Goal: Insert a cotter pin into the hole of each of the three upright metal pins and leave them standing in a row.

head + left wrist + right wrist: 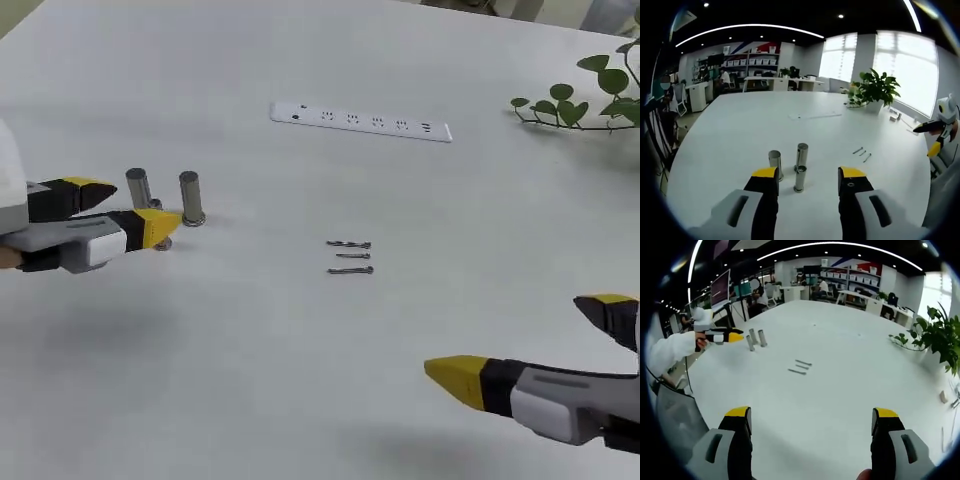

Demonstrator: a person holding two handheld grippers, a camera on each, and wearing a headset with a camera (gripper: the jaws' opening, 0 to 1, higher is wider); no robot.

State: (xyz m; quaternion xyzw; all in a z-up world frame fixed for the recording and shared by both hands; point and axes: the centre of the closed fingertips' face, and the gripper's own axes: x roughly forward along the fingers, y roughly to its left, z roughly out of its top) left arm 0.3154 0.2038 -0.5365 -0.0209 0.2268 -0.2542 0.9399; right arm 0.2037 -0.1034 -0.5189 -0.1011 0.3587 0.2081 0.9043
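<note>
Three upright metal pins stand at the table's left: one (pixel 138 187), a second (pixel 191 197), and a third (pixel 162 243) partly hidden behind a yellow jaw tip. My left gripper (pixel 125 205) is open right beside them. In the left gripper view the nearest pin (pixel 799 178) stands just ahead of the gap of the left gripper (pixel 808 175), with the other two pins (pixel 801 155) (pixel 775 162) behind it. Three cotter pins (pixel 350 257) lie side by side mid-table. My right gripper (pixel 505 335) hovers open at the near right, holding nothing, well short of the cotter pins (pixel 800 367).
A white power strip (pixel 360 120) lies flat at the back of the table. A leafy plant (pixel 590 100) reaches in at the far right. The white tabletop (pixel 300 360) runs wide between the two grippers.
</note>
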